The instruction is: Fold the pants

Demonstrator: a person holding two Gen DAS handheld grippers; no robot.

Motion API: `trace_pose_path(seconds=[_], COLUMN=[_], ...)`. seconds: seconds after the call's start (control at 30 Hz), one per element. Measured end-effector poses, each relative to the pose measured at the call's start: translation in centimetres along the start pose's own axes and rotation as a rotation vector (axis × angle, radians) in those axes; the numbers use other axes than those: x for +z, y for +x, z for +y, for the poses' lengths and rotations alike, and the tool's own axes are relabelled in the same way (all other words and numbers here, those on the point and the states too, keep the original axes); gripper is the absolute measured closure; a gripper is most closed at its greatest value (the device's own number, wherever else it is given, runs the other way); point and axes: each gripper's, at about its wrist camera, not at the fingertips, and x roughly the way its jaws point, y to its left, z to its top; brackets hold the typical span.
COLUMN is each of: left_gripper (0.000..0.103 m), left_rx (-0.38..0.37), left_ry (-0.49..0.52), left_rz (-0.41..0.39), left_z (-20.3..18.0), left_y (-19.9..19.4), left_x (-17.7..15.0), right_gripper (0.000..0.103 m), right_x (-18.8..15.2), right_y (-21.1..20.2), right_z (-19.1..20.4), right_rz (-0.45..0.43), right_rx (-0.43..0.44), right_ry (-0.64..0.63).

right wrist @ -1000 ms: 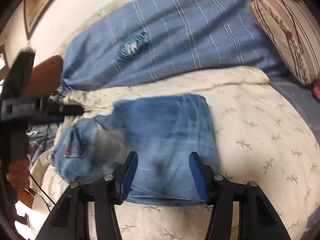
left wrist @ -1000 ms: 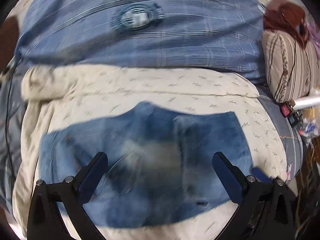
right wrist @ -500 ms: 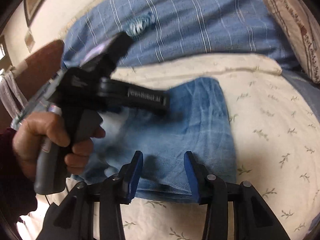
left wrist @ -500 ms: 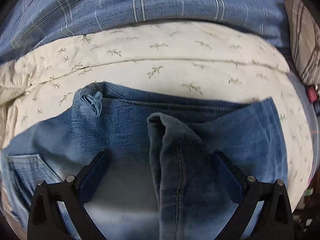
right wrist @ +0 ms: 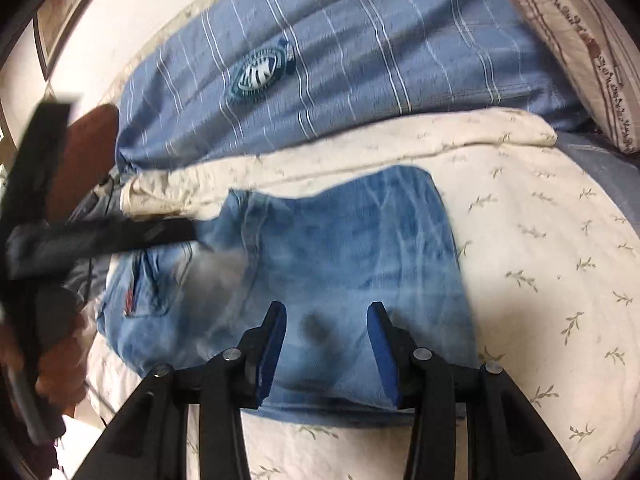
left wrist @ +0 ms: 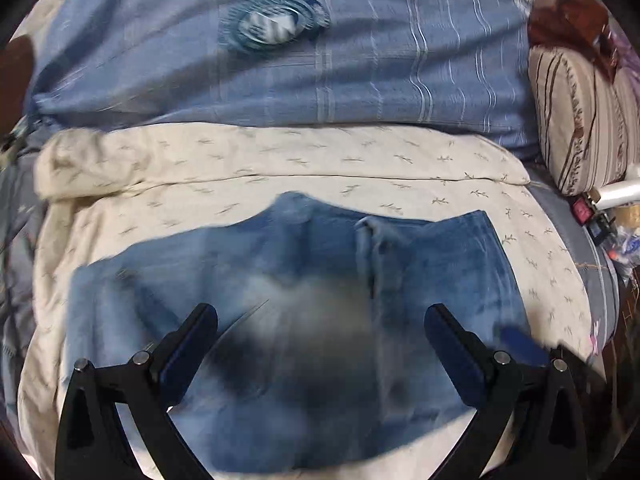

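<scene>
Your left gripper [left wrist: 320,328] hangs with its black, blue-padded jaws spread wide and nothing between them, above the folded faded-blue denim pants [left wrist: 304,300]. Your right gripper [right wrist: 326,322] stands at a narrower gap, also empty, over the near edge of the same bundle [right wrist: 340,264]. The pants lie in the middle of the cream leaf-print quilt [left wrist: 360,184], folded into a thick, roughly rectangular packet.

Risks, judged from this state: the top layer ends in a raised, rolled seam ridge [left wrist: 372,248] left of the packet's right edge. Heavy denim springs back, so that flap may creep open. A low pass of either jaw could catch the ridge and drag the fold askew. The quilt is soft and wrinkled, so pressing down may shift the whole packet.

Beyond the quilt lies a blue striped woven blanket [left wrist: 360,80] with an oval embroidered badge [left wrist: 272,30]. Right of it, a brown-striped cushion [left wrist: 580,120].
</scene>
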Motion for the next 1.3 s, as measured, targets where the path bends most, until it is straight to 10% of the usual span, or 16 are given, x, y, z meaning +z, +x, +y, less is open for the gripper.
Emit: trace_pose_path(seconds=[0.3,0.6,1.3], left_gripper=[0.000,0.000,0.000], left_rx=[0.105,0.218,0.315], left_ry=[-0.139,-0.236,-0.436], left_rz=[-0.054,-0.147,-0.160], left_z=[8.4,15.2,24.8], left_y=[-5.2,-9.7,-10.7], left_x=[-4.8,-6.9,-10.6], right_gripper=[0.056,0.052,0.052], right_x=[-1.7,-1.1,-2.5], right_y=[4.1,1.9,5.3], right_z=[4.0,6.6,17.3], right_rz=[0.103,-0.066,-0.094], right_rx=[-0.141,-0.170,0.109], right_ry=[-0.113,-0.140,-0.306])
